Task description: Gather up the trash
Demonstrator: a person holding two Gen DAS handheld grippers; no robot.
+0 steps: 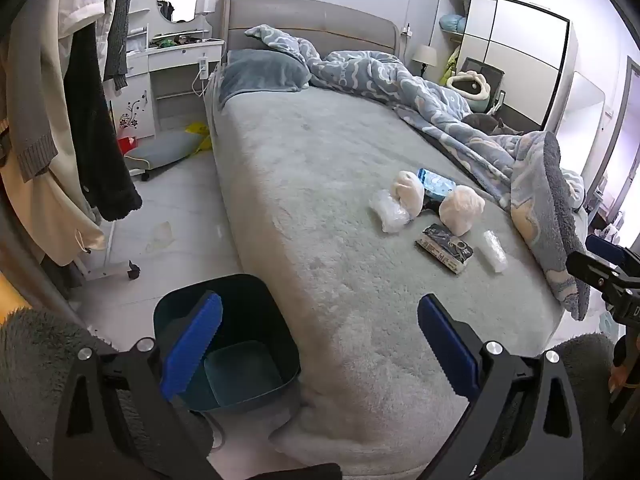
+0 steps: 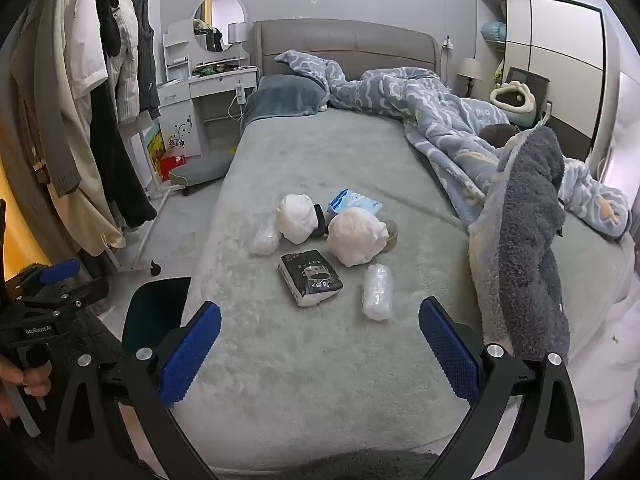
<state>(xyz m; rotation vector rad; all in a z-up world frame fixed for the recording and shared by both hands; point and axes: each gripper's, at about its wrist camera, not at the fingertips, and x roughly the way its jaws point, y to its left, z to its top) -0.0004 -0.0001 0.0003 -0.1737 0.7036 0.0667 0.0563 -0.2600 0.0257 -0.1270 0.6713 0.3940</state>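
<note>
Both grippers hang wide apart with nothing between their blue pads: the left gripper over the near left corner of the bed, above the dark bin on the floor, the right gripper over the near edge. The trash lies mid-bed: two white bundles, a black packet, clear wrapping, a blue pack.

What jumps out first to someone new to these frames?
A cluster of trash in the middle of the grey bed: two white bags, clear plastic wraps, a dark packet and a blue pack. A dark teal bin stands on the floor at the bed's near left corner. Both the left gripper and right gripper are open and empty.
</note>
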